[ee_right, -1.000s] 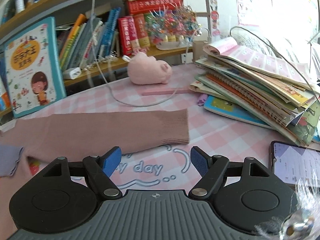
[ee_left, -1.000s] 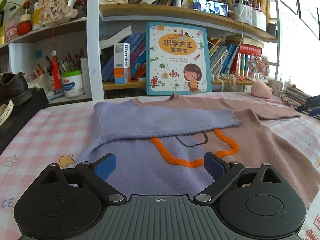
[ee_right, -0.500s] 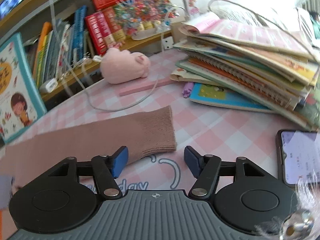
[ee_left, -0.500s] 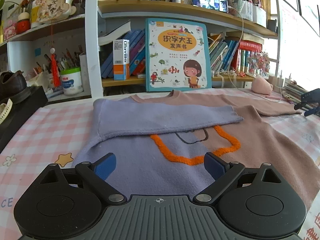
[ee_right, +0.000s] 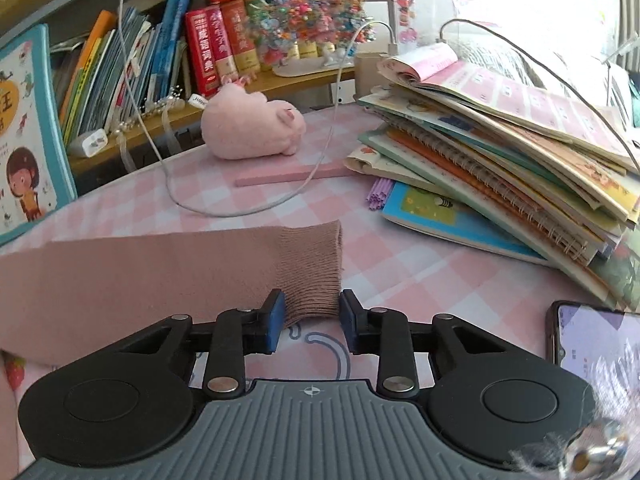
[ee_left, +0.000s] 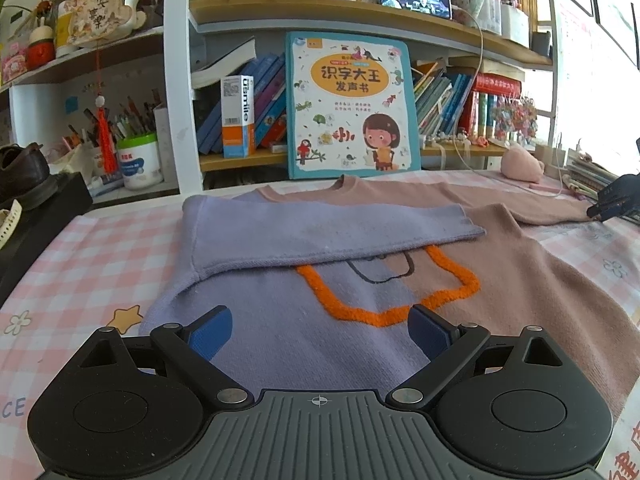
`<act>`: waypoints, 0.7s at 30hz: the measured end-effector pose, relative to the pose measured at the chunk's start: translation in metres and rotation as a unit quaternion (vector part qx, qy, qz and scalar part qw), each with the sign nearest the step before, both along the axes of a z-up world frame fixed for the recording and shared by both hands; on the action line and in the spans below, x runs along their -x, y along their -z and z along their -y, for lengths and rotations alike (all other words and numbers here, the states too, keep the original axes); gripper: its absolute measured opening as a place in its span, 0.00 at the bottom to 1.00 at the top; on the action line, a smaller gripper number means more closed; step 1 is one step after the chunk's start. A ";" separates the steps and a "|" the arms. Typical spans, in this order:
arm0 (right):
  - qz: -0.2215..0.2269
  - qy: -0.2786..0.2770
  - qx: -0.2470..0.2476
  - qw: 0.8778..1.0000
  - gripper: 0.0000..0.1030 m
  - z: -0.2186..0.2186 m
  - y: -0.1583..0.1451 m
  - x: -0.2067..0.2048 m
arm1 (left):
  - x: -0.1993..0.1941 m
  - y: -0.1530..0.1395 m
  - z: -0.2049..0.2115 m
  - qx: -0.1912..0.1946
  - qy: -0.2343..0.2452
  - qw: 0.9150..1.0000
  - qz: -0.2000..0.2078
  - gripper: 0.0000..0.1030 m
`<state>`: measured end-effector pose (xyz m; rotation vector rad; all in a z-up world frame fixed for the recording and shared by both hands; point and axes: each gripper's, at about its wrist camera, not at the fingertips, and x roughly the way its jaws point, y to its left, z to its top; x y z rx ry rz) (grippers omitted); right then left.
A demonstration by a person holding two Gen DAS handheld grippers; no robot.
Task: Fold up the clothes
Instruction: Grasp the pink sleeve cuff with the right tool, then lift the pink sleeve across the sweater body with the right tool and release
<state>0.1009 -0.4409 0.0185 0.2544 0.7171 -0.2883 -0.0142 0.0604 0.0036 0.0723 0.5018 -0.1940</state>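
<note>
Right wrist view: the right hand-held gripper (ee_right: 311, 322) is straddling the pink cuff (ee_right: 314, 266), not clenched, readying to fold it; the left hand-held gripper (ee_left: 319, 330) is hovering released above the sweater (ee_left: 304, 320).

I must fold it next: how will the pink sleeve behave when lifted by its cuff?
The pink sleeve is soft knit lying flat, so probably floppy and light. Its ribbed cuff, between the right tool's fingers, looks thick enough to grip without slipping.

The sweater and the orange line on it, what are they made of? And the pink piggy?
The sweater looks like soft matte knit yarn: its pink cuff shows fine ribbing. The orange outline seems fluffy, loopy yarn, raised above the knit. The pink pig looks like plush fabric, fuzzy and rounded, probably stuffed.
</note>
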 end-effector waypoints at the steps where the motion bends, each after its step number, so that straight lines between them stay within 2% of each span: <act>1: 0.000 0.001 -0.005 1.000 0.22 0.002 0.000 0.000 | 0.000 0.000 0.000 0.000 0.000 1.000 0.000 0.94; 4: 0.003 0.000 -0.046 0.999 0.09 0.009 -0.001 -0.001 | 0.000 0.000 0.001 -0.001 0.002 1.000 -0.001 0.94; 7: 0.005 0.007 -0.065 0.998 0.08 0.010 -0.004 -0.002 | 0.000 0.001 0.001 -0.001 0.003 1.000 -0.002 0.94; 11: 0.050 -0.003 -0.093 0.994 0.08 0.002 -0.024 0.004 | 0.000 0.001 0.001 -0.002 0.002 1.000 -0.002 0.94; 16: 0.115 -0.070 -0.104 0.985 0.08 -0.035 -0.075 0.006 | 0.000 0.001 0.001 -0.006 0.003 1.000 0.000 0.94; 21: 0.159 -0.162 -0.110 0.968 0.08 -0.091 -0.121 -0.003 | 0.001 0.000 0.001 -0.006 0.002 1.000 0.003 0.94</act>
